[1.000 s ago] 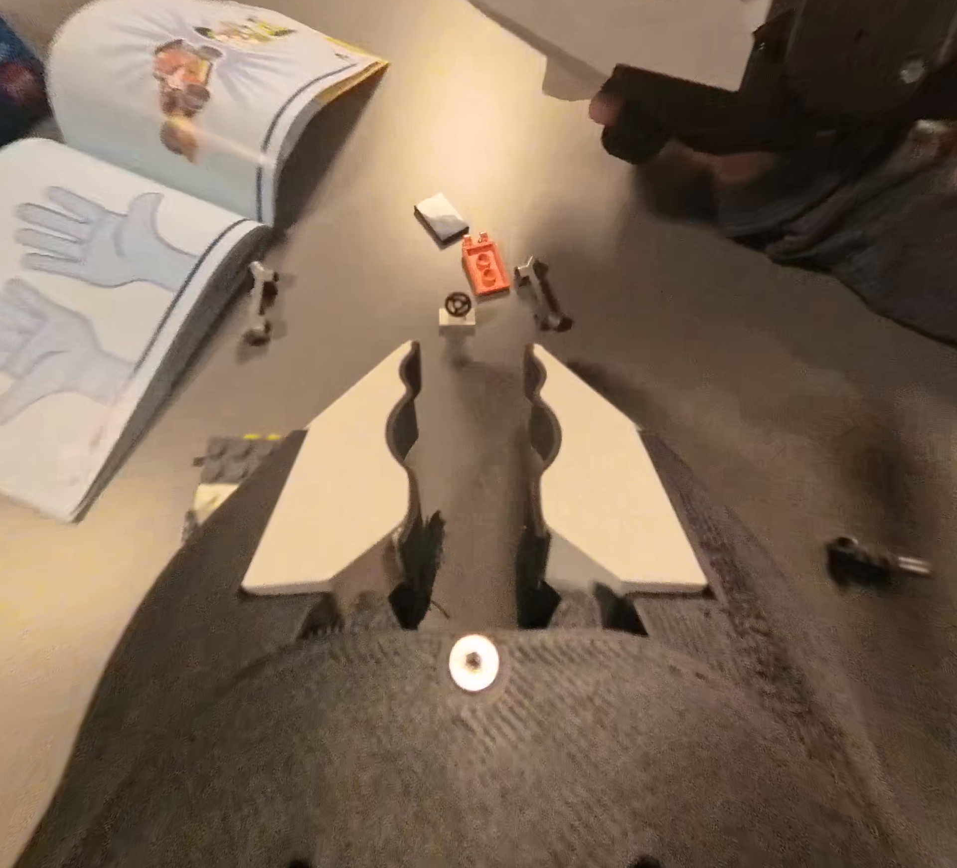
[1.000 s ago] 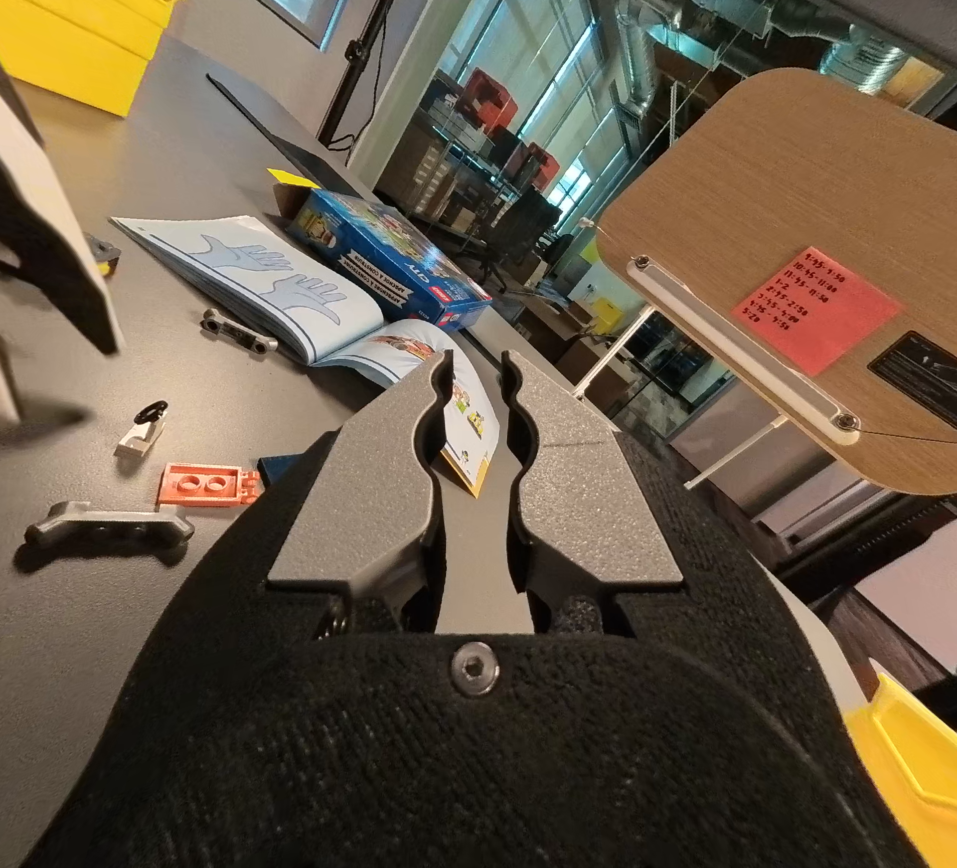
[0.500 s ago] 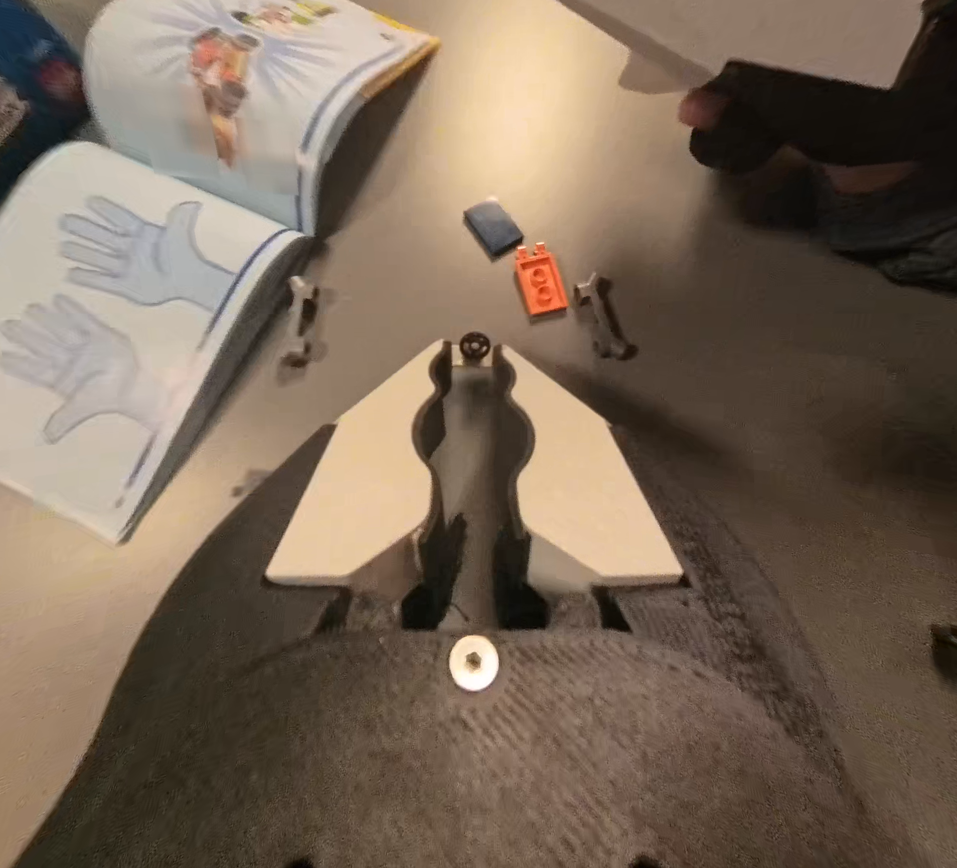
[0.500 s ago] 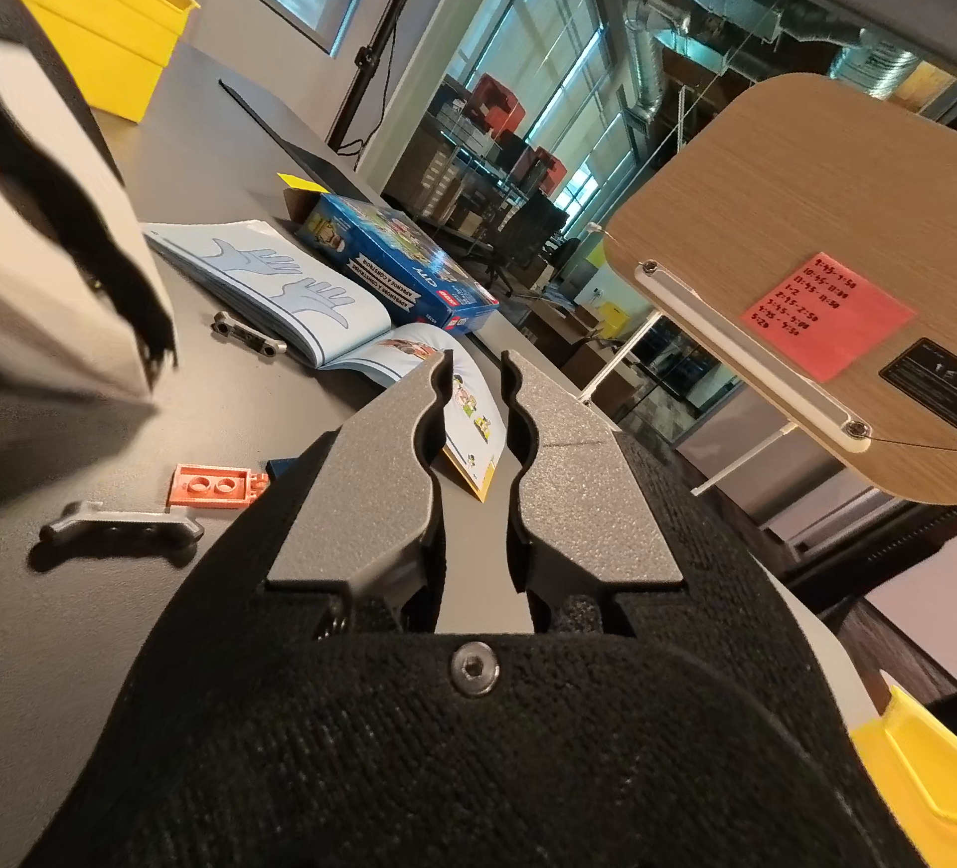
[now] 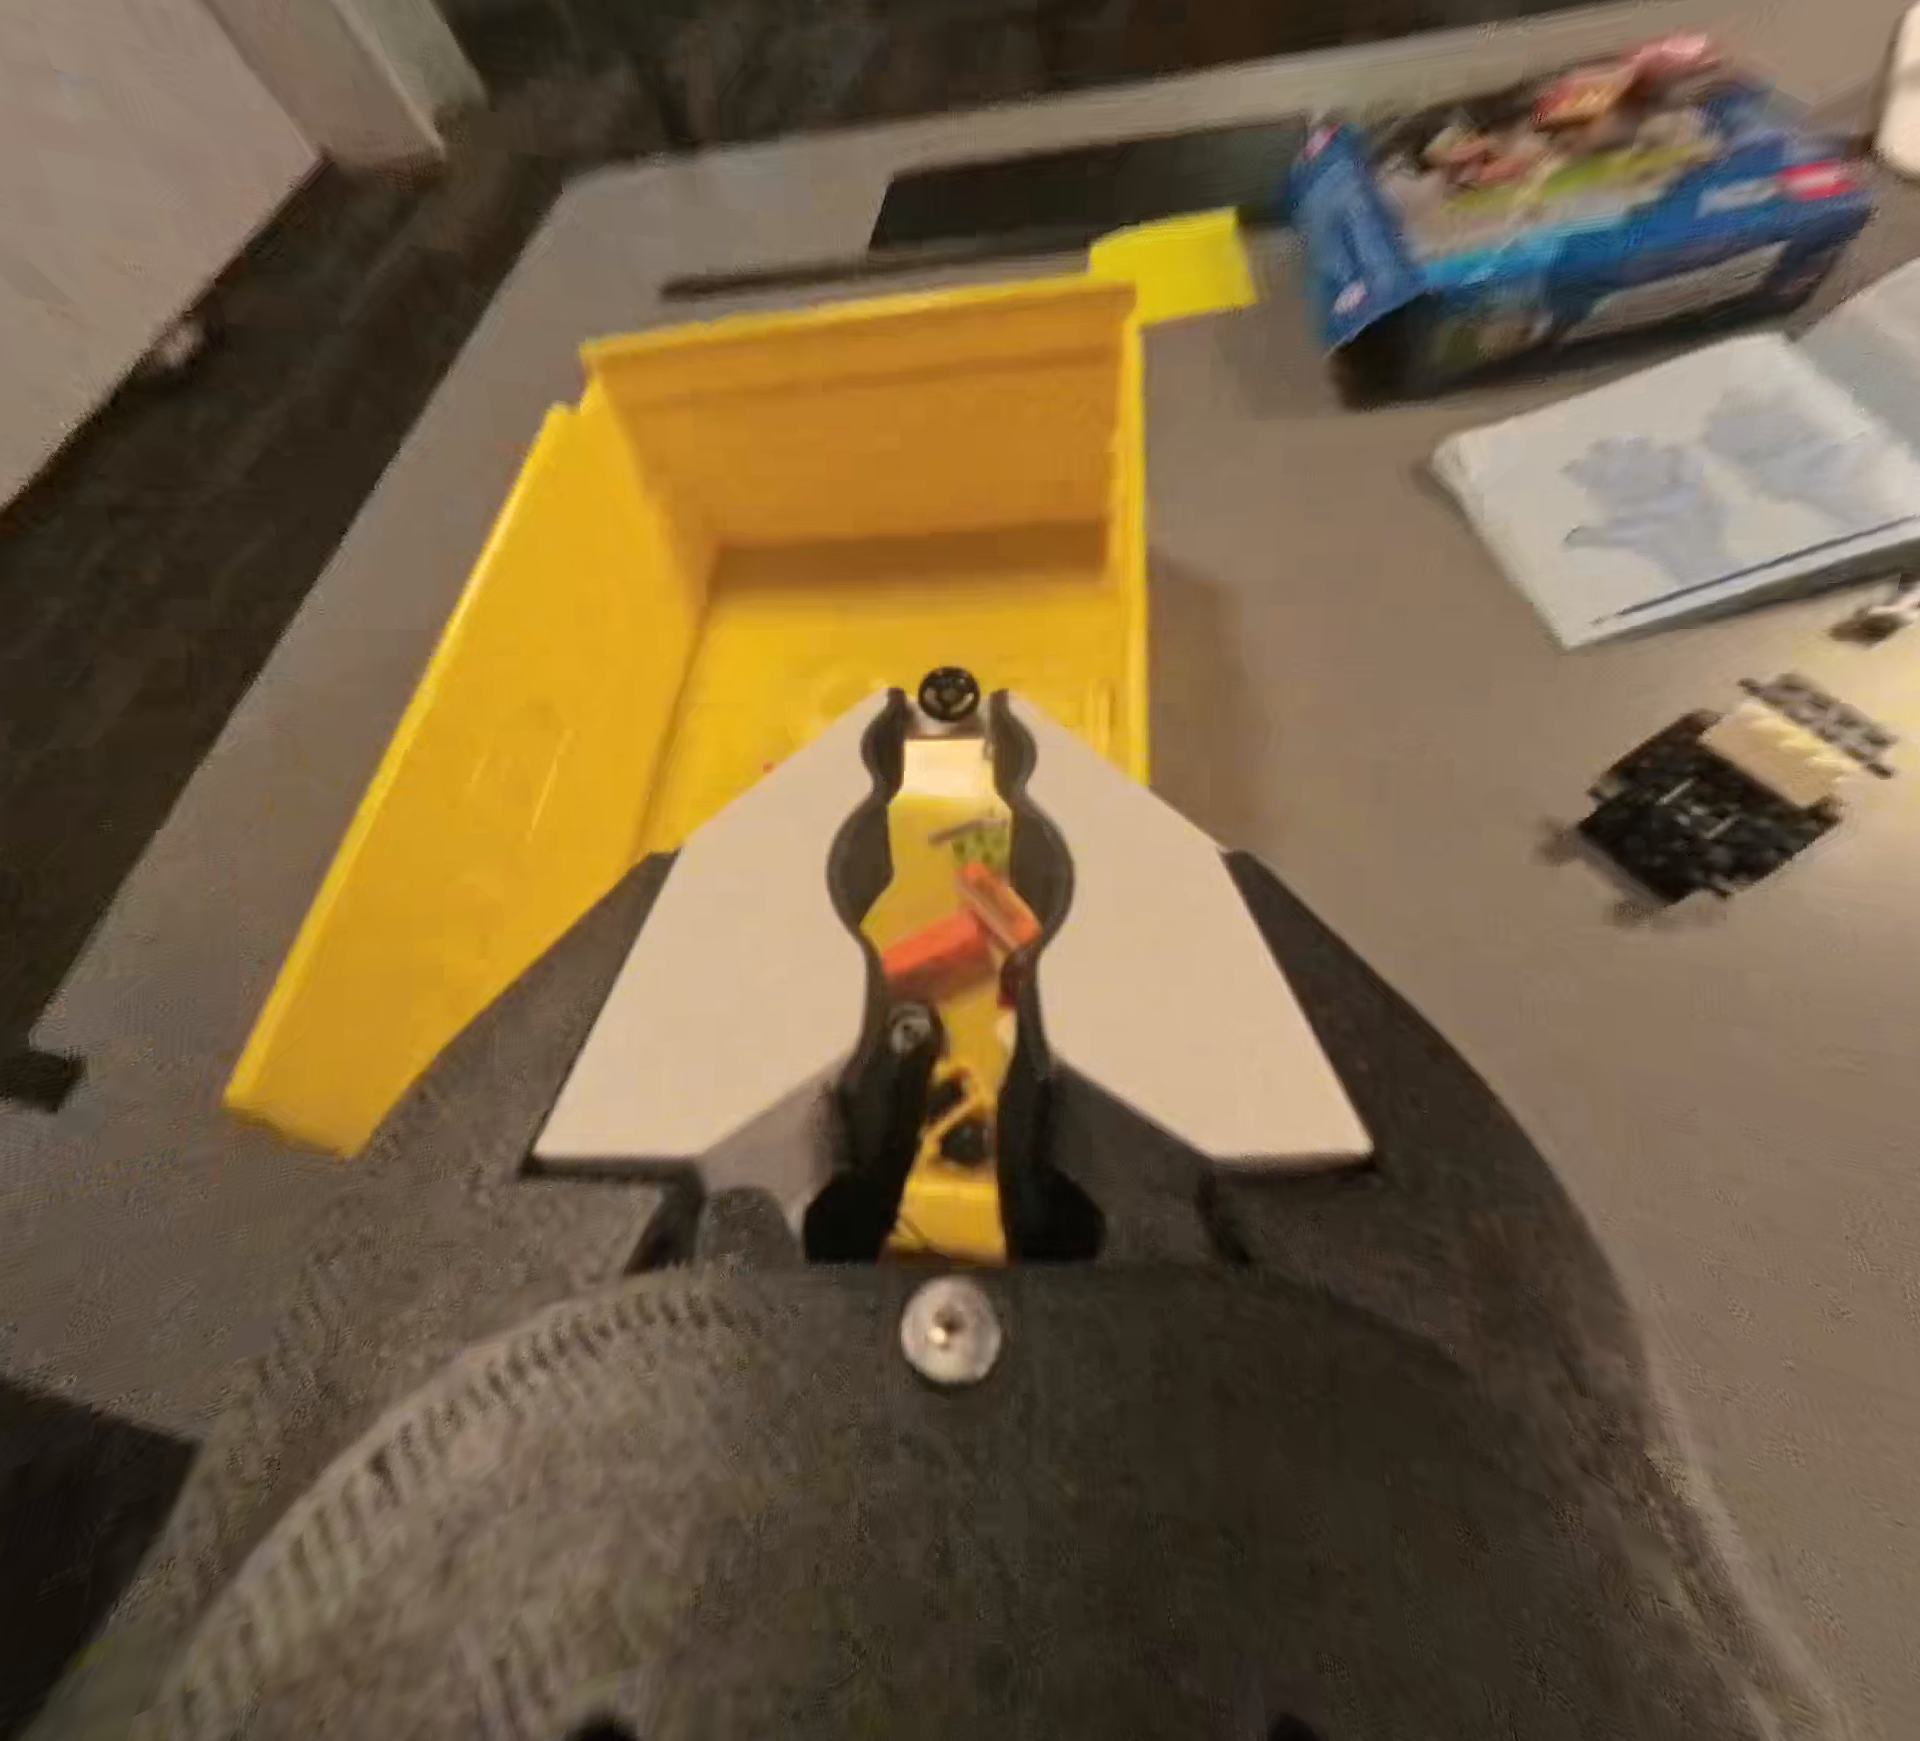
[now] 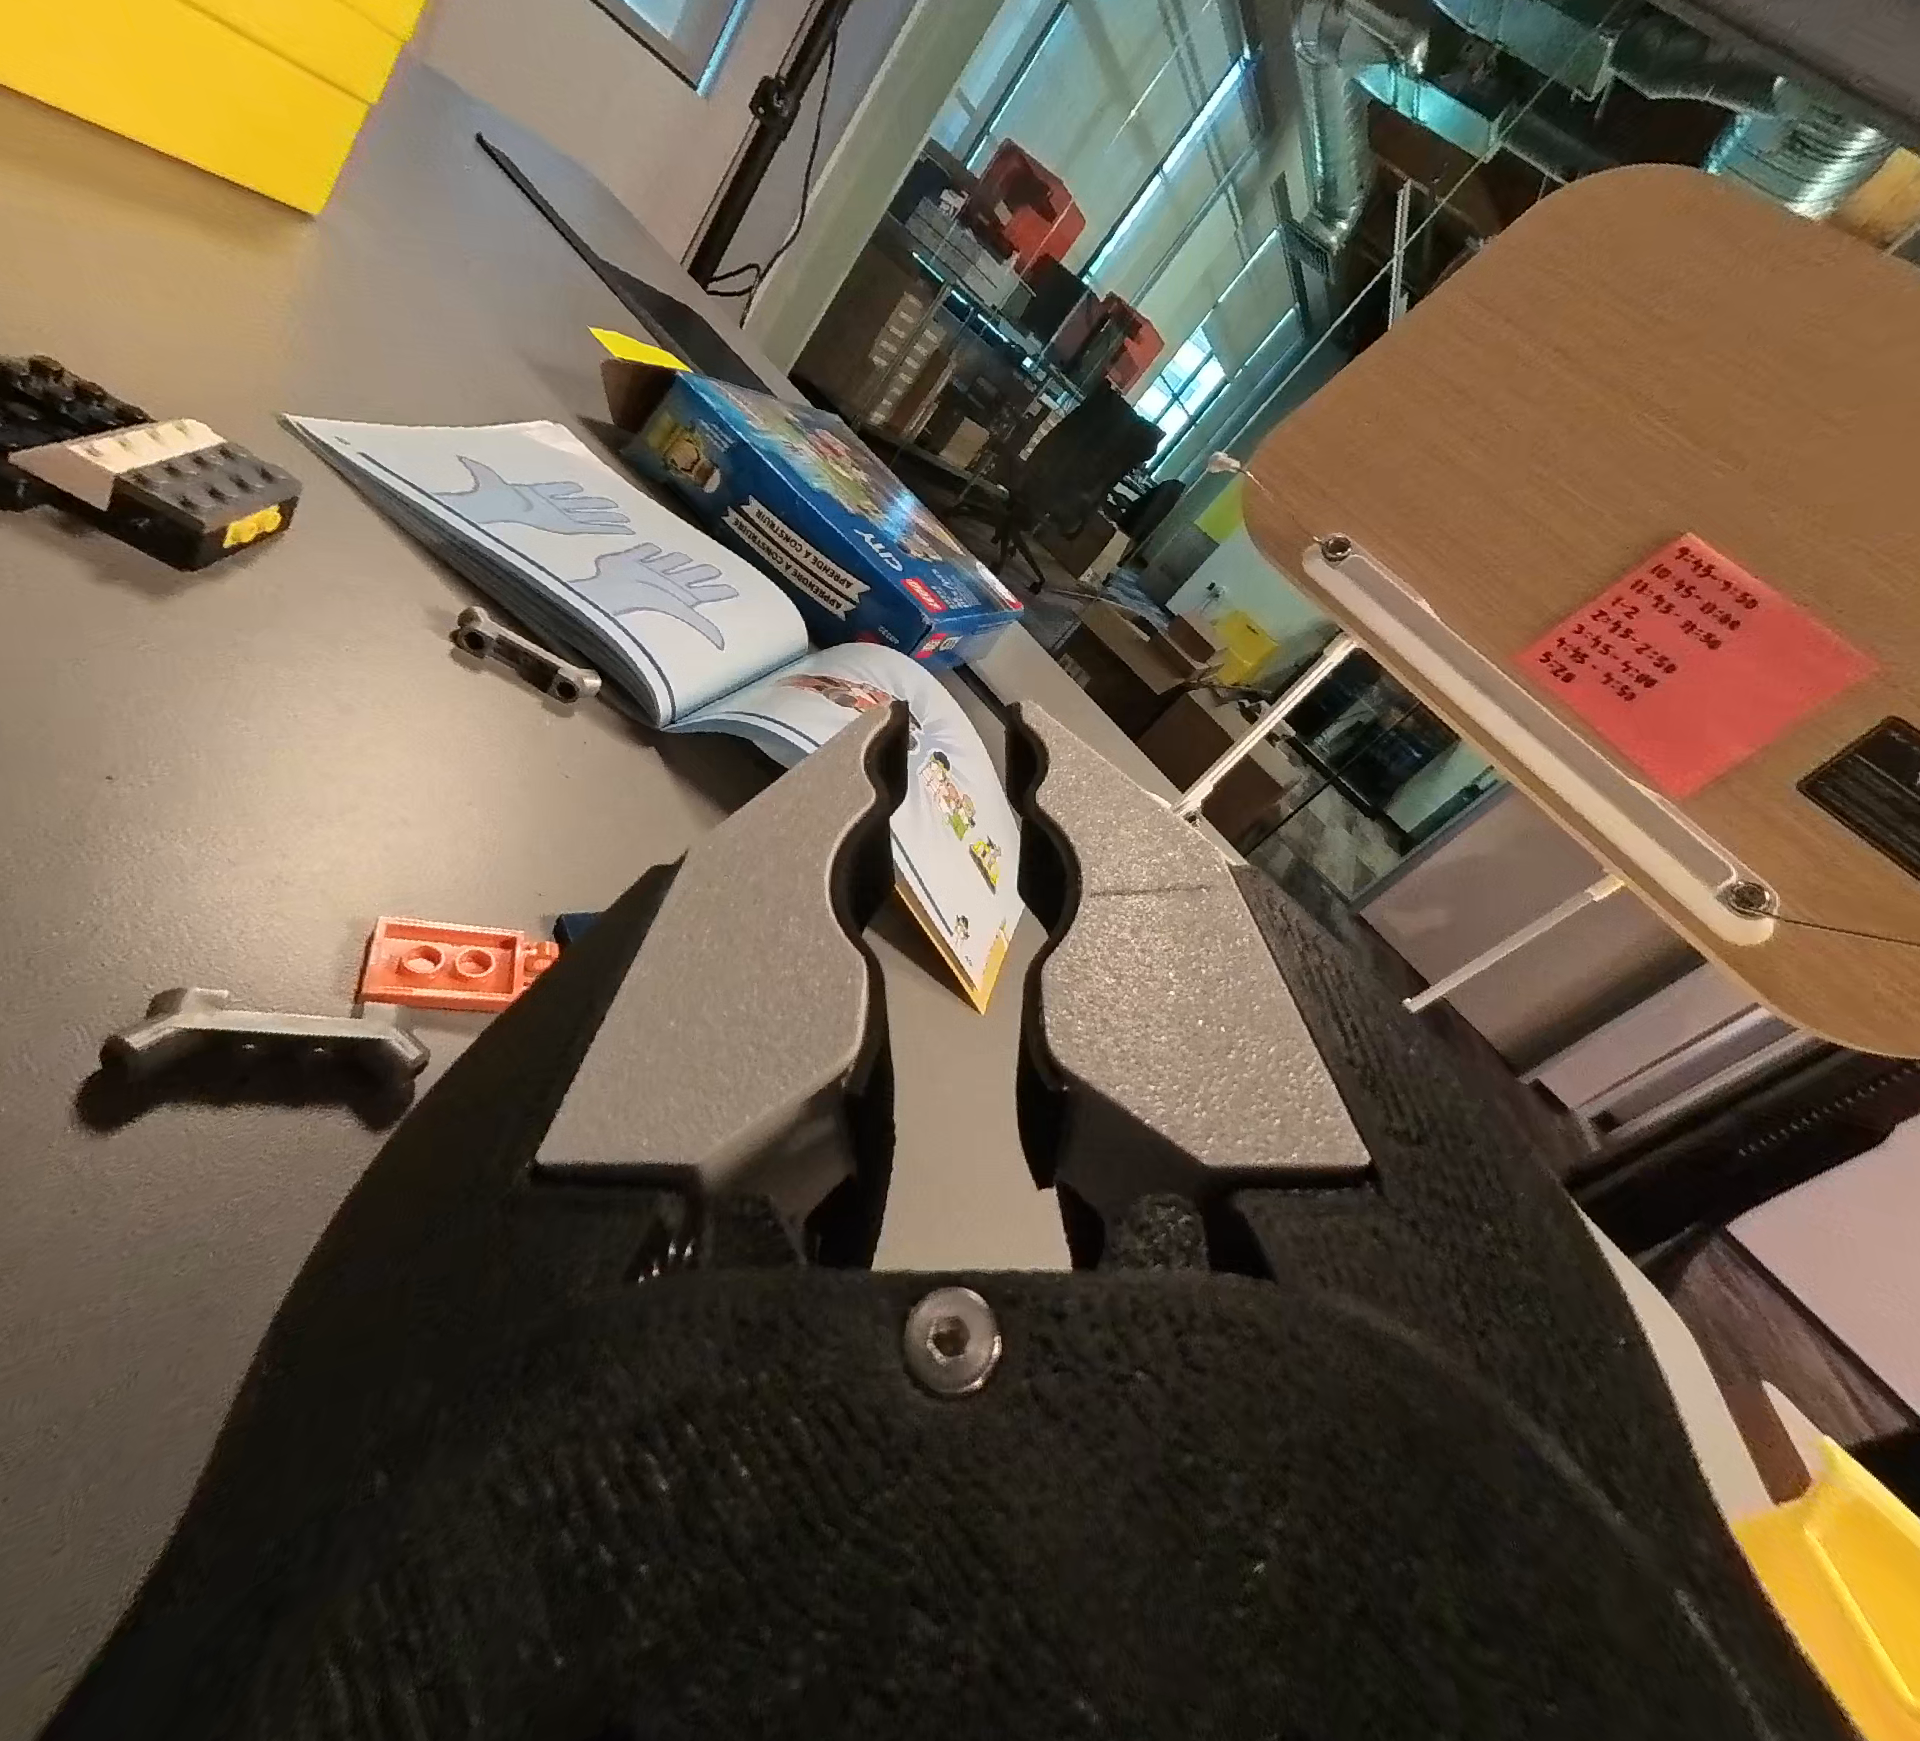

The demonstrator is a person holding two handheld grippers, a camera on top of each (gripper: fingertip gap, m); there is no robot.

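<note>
Over the yellow bin (image 5: 488, 756), holding orange pieces (image 5: 935, 943), my left gripper (image 5: 943, 723) pinches a small white steering-wheel brick (image 5: 945, 735); at 3 o'clock my right gripper (image 6: 956, 735) stands slightly parted, bare.

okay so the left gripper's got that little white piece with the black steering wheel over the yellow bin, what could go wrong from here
1. The left gripper pinches the small white piece with the black steering wheel only at its very fingertips, so it could slip or twist out.
2. It hangs near the yellow bin's right wall; dropped off-line, it might bounce onto the table.
3. The view is motion-blurred, suggesting fast movement that could shake a light part loose.
</note>
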